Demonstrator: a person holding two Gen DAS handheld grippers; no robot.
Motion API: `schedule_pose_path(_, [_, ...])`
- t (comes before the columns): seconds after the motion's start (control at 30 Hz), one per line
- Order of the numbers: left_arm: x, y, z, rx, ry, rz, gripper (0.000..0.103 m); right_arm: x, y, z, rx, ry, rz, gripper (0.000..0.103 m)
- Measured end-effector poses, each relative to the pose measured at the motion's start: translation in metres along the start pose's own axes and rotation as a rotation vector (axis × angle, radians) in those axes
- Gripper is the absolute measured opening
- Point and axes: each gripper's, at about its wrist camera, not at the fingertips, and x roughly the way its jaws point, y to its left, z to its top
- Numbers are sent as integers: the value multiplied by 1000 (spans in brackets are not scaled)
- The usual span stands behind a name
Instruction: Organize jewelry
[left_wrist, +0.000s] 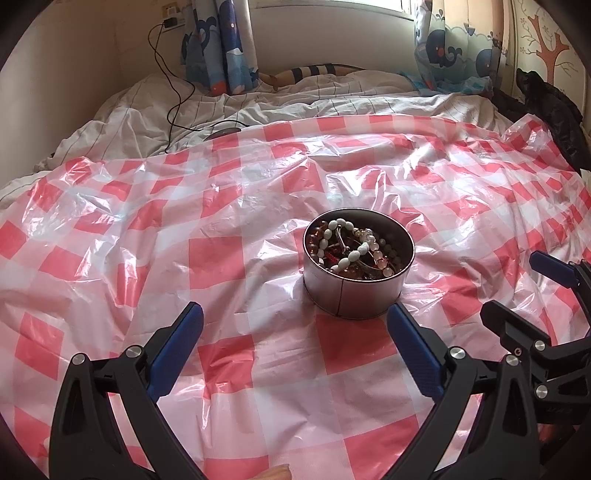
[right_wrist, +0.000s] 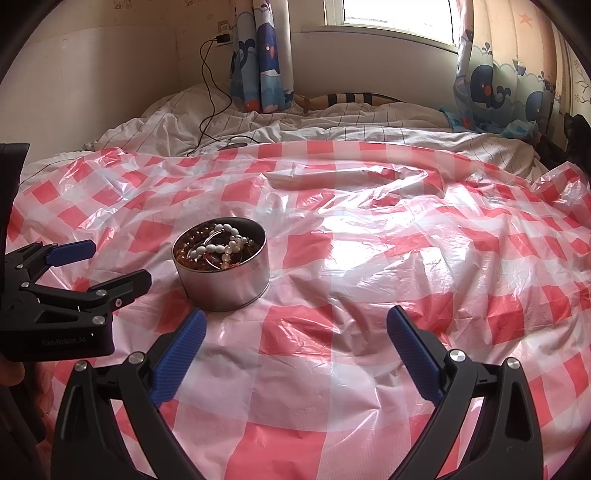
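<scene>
The left gripper is spread wide and holds nothing; its two blue-padded fingers point forward, low over the sheet. Just in front of its right finger stands one round metal tin, open at the top, upright. Inside the tin lies a tangle of jewelry: a strand of white oval beads, some pale round beads and reddish-brown beads, too mixed to count.

The right gripper is also spread wide and empty. In its own view the tin is ahead and to the left, near the tip of its left finger, not touching. From the left wrist view the right gripper shows at the right edge, beside the tin but apart from it.

The tin rests on a red-and-white checked plastic sheet, wrinkled, spread over a bed. To the right of the tin the sheet is bare for a wide area. Beyond the far edge of the sheet there is a white striped duvet, one black cable going up to a wall socket, and two whale-print curtains at the window.
</scene>
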Motion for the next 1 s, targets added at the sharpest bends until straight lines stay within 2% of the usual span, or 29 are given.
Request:
schedule_pose_path(0.43, [5, 8, -2, -45, 25, -17, 96, 0, 0, 0, -2, 1, -1, 95])
schedule_pose_path(1.0, [5, 6, -1, -41, 27, -11, 96, 0, 1, 0, -3, 2, -1, 95])
